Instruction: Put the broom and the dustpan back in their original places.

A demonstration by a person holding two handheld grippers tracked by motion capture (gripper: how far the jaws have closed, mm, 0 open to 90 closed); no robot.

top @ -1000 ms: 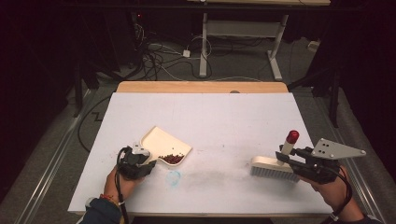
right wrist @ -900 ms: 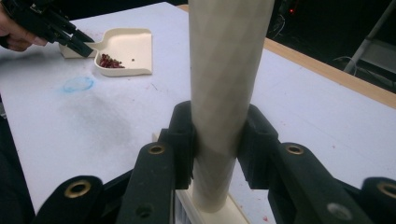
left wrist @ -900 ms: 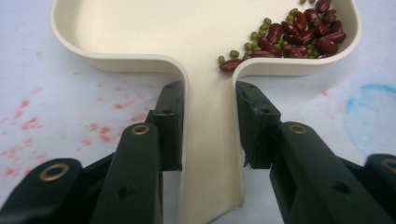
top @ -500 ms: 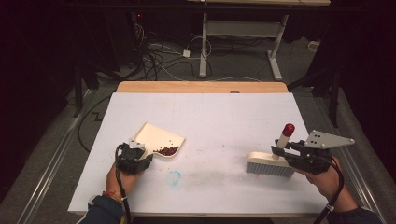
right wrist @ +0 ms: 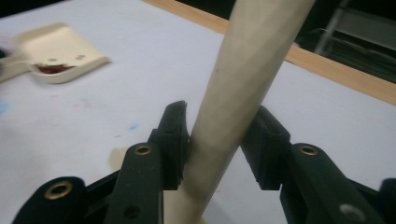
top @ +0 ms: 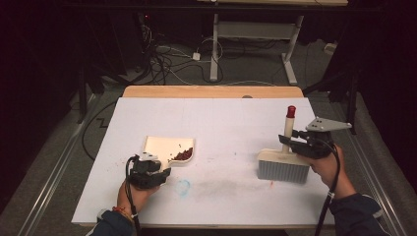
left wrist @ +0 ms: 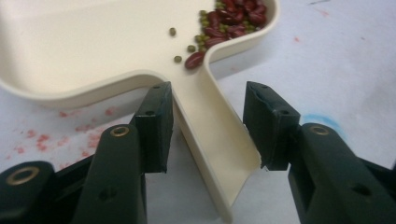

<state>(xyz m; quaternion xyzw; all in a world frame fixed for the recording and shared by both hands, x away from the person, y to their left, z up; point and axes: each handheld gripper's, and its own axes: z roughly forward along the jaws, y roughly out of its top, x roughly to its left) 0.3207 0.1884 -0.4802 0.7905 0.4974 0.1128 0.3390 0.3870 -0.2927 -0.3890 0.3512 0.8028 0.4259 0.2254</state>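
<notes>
A cream dustpan (top: 164, 145) lies flat on the white table, with red and green beans (top: 183, 156) piled in its near right corner. My left gripper (top: 162, 170) straddles the pan's handle (left wrist: 210, 135). Its jaws have just been opening, and a gap shows on the left side. The brush (top: 282, 168) stands on its bristles at the right, its cream handle (right wrist: 243, 79) with a red tip pointing up. My right gripper (top: 289, 140) surrounds that handle. Its jaws have just been opening too, and the handle leans loosely against one pad (right wrist: 175, 135).
A blue smudge (top: 184, 187) and faint red marks stain the table between the two hands. A wooden strip (top: 211, 91) runs along the far edge. Beyond it are cables and desk legs on the dark floor.
The dustpan has come down flat and shifted a little left. The right hand has carried the brush to the right and set it upright. Both pairs of jaws have loosened.
</notes>
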